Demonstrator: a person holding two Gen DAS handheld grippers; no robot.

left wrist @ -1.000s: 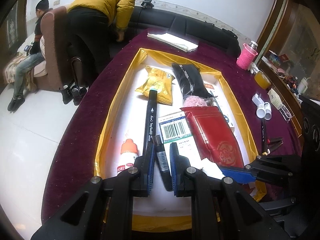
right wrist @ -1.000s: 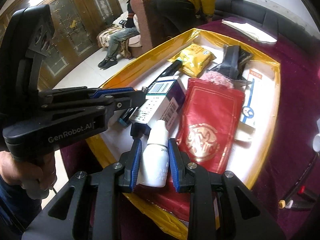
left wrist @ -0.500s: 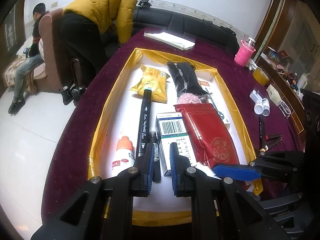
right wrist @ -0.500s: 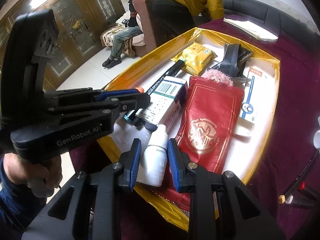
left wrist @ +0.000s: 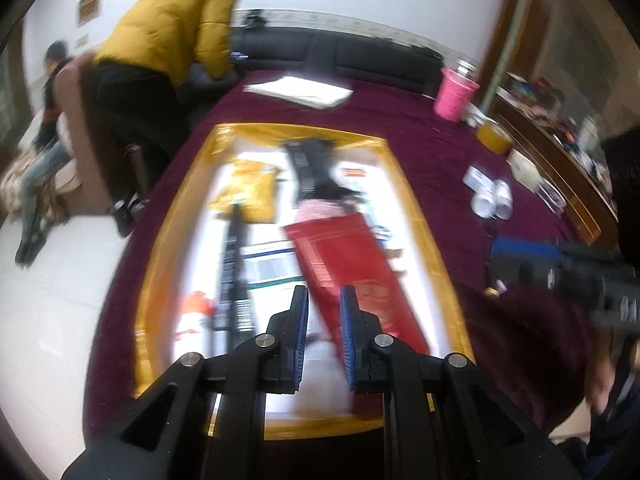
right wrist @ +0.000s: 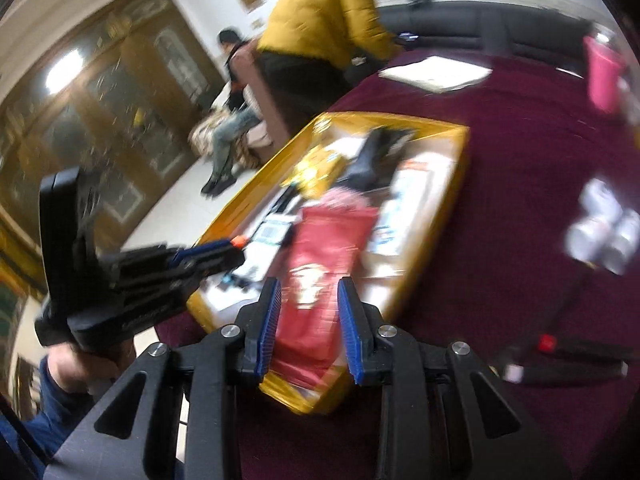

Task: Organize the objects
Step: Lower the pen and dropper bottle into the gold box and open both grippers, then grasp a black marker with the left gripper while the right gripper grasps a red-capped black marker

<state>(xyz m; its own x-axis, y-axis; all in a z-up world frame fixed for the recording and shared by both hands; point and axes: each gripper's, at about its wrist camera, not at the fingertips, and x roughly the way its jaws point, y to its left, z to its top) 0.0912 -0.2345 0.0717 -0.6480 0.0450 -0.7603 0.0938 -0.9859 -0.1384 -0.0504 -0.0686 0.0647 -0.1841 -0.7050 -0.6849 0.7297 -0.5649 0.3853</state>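
Note:
A yellow-rimmed tray (left wrist: 172, 240) on a maroon cloth holds a red pouch (left wrist: 340, 256), a black marker (left wrist: 232, 256), a barcode box (left wrist: 272, 264), a yellow snack packet (left wrist: 252, 188), a black pouch (left wrist: 308, 164) and an orange-capped bottle (left wrist: 196, 312). My left gripper (left wrist: 323, 292) hangs over the tray's near end, pads almost together, nothing between them. My right gripper (right wrist: 308, 284) sits above the tray's near corner and the red pouch (right wrist: 320, 248), pads apart and empty. The left gripper (right wrist: 236, 254) shows in the right wrist view too. Both views are blurred.
On the cloth beyond the tray lie white papers (left wrist: 300, 90), a pink cup (left wrist: 456, 92), an orange jar (left wrist: 494, 138) and small white bottles (left wrist: 492, 198). A black pen (right wrist: 560, 344) lies right of the tray. A person in a yellow jacket (left wrist: 172, 32) bends at the far left.
Both grippers have drawn back and up from the tray. The white dropper bottle that stood between the right pads is no longer between them.

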